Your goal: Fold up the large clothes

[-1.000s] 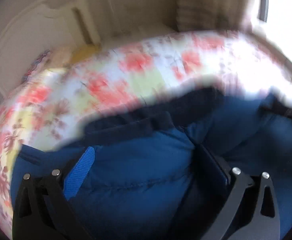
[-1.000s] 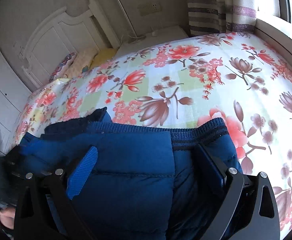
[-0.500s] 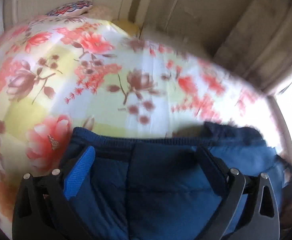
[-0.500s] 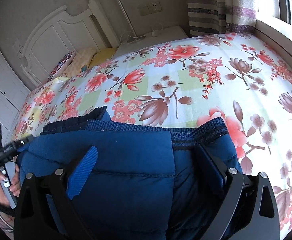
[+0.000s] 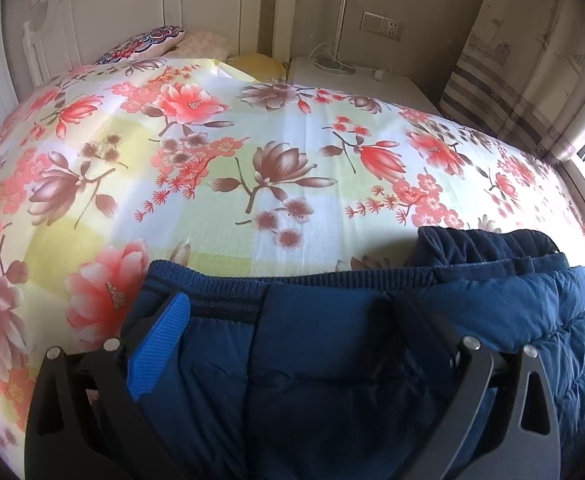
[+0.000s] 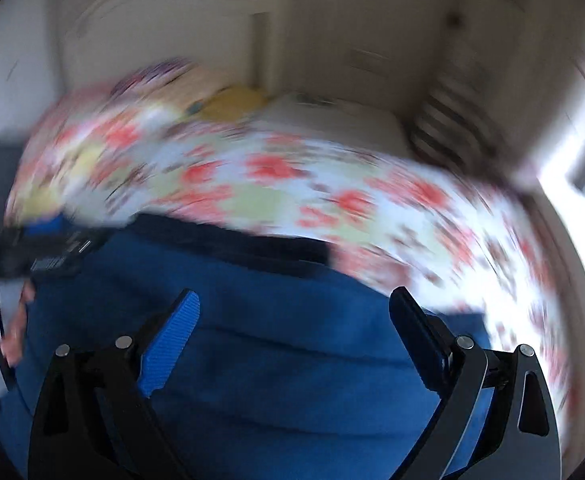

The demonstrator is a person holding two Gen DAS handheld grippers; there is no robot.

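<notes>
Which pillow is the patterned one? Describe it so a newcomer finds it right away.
Start at the white headboard at the far end of the bed. Three pillows lie along its foot: the patterned pillow is leftmost. It alone has a dark blue and red print; the next is pale, the last plain yellow.

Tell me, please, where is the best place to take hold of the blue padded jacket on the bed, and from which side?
Probably grip the blue padded jacket at its ribbed knit band, coming from the near side. The band lies flat along the far edge and looks thinner and firmer than the puffy quilting. The left claw is open astride it.
</notes>
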